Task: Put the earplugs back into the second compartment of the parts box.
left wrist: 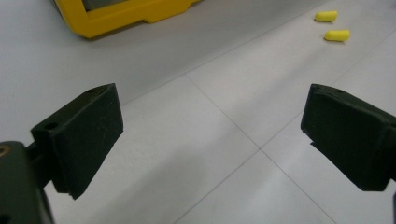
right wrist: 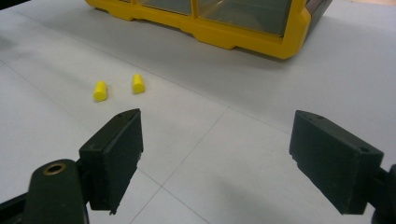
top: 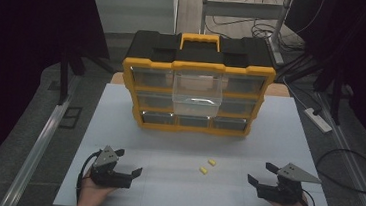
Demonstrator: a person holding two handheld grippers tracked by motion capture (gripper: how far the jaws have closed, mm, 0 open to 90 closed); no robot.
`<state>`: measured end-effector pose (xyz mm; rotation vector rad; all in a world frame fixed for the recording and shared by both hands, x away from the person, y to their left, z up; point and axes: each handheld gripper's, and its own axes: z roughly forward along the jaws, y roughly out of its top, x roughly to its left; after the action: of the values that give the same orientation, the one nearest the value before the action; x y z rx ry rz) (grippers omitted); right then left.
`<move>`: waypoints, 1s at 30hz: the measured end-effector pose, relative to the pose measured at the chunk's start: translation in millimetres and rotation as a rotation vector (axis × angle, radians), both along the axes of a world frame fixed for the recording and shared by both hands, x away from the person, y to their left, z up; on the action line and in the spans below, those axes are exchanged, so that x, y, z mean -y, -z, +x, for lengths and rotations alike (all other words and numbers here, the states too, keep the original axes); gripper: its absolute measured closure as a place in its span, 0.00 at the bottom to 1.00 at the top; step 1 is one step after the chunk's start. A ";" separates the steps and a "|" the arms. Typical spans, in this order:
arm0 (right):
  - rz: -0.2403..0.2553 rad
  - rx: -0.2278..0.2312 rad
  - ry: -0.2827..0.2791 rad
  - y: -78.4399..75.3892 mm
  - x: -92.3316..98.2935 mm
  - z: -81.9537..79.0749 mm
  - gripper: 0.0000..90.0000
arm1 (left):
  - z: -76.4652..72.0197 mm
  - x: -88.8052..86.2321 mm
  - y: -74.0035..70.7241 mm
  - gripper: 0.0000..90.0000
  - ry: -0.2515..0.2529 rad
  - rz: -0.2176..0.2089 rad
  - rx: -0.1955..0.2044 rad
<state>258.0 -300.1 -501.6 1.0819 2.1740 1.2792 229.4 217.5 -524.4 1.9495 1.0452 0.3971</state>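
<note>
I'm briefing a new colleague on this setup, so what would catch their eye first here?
Probably the yellow-and-black organizer case standing at the far side of the white table, with one clear drawer pulled out of its middle. Next, the two small yellow earplugs lying on the table in front of it, between the left tool and the right tool, both open and holding nothing.

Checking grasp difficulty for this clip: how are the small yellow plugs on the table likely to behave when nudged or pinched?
The two yellow plugs look like foam earplugs, so probably very light and squashy under a pinch. Each is rounded and lies on its side on the smooth white table, so a nudge would likely roll or skid it. They lie close together, so one pinch may disturb both.
</note>
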 end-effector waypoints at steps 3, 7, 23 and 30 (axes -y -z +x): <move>-0.003 0.001 -0.005 -0.2 -1.7 3.8 0.20 | -2.9 -1.9 0.6 0.07 0.001 -0.005 -0.001; -0.016 0.007 -0.013 -0.1 -5.7 6.2 0.20 | -6.7 -2.0 1.5 0.07 0.011 -0.010 -0.008; -0.015 -0.006 -0.010 -0.2 -5.6 7.2 0.22 | -1.8 -1.5 1.2 0.07 0.008 -0.007 0.001; -0.028 -0.019 -0.016 1.1 -8.3 5.5 0.22 | -4.4 -1.2 0.1 0.07 0.011 -0.012 0.005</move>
<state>263.4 -291.8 -502.7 1.0721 2.2125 1.2465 225.0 218.7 -524.5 1.9423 1.0309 0.3886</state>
